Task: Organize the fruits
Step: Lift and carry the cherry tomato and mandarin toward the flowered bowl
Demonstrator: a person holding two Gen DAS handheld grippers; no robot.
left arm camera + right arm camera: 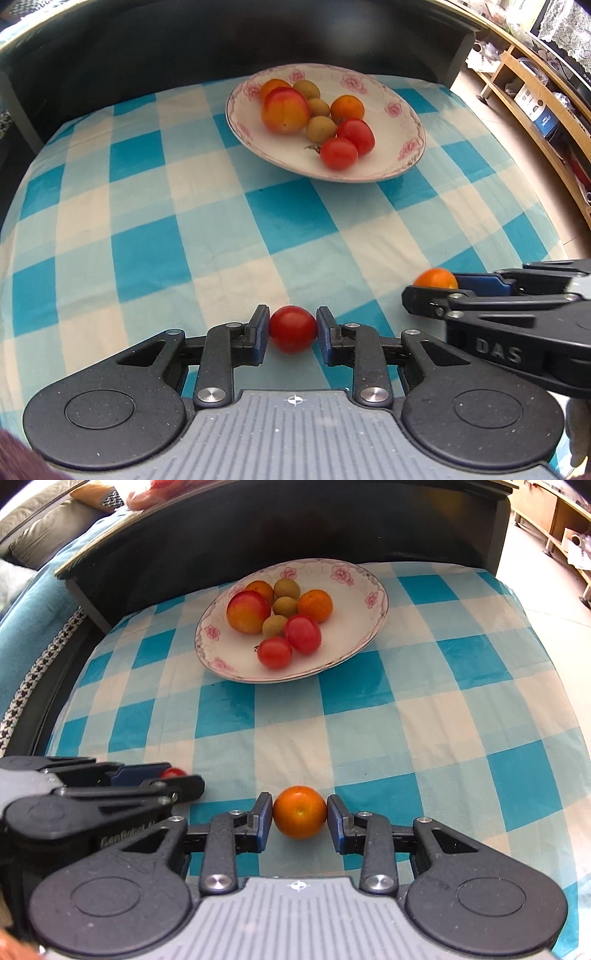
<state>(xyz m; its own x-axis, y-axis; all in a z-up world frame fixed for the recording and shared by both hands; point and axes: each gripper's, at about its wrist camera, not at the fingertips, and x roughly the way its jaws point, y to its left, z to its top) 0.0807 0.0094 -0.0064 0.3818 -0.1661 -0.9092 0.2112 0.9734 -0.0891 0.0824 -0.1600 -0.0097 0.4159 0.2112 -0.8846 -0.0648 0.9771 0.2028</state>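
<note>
Grippers sat side by side: left gripper (pixel 293 329) clamped a tomato (pixel 293 328), right gripper (pixel 300 811) an orange (pixel 300 811).

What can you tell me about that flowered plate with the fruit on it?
The plate is a shallow, oval white dish, glossy like porcelain, with pink flowers and a thin scrolled line around its rim. It sits flat on the blue checked tablecloth, near the far edge by a dark panel. Fruit is piled in its middle: red, orange and small greenish-brown pieces. Neither tool touches it.
</note>
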